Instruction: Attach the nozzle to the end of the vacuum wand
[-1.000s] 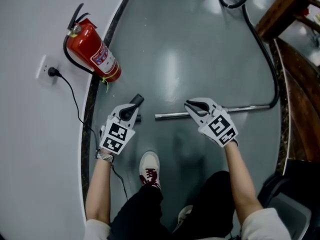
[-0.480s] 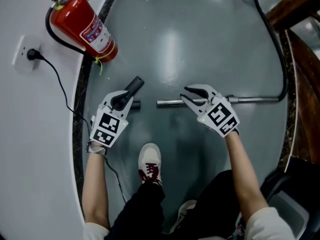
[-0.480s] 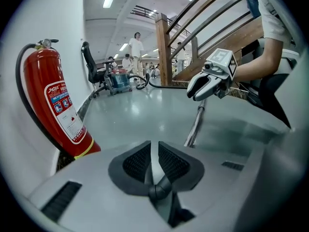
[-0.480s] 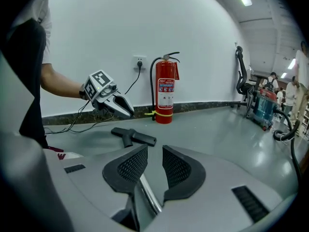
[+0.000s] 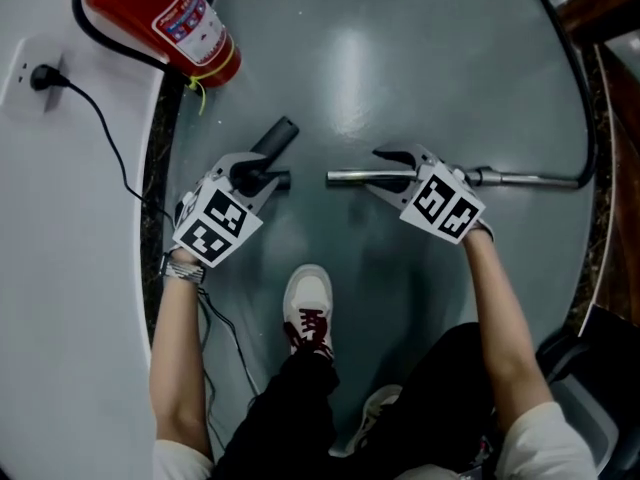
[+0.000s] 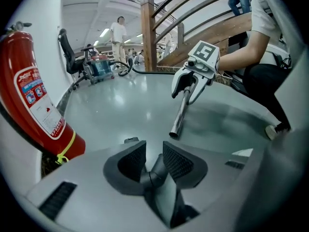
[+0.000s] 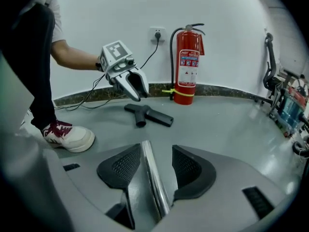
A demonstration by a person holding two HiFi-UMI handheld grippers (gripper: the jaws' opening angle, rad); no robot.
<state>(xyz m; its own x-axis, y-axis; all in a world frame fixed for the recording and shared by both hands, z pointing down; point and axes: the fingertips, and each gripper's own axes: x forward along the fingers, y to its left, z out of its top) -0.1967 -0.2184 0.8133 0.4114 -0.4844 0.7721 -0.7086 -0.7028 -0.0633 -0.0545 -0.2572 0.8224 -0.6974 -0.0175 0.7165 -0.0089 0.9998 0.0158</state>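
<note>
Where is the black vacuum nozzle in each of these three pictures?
Head view: the nozzle lies on the floor, upper left of centre, by the left gripper.
Left gripper view: the nozzle shows bottom centre, between that gripper's opening jaws.
Right gripper view: the nozzle lies mid-picture on the floor.
Shared landmark: the red fire extinguisher, standing by the wall.

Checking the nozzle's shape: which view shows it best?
Right gripper view: the whole T-shaped nozzle lies unobstructed on the floor. The left gripper hides part in the head view; its own view shows only a piece between its opening fingers.
</note>
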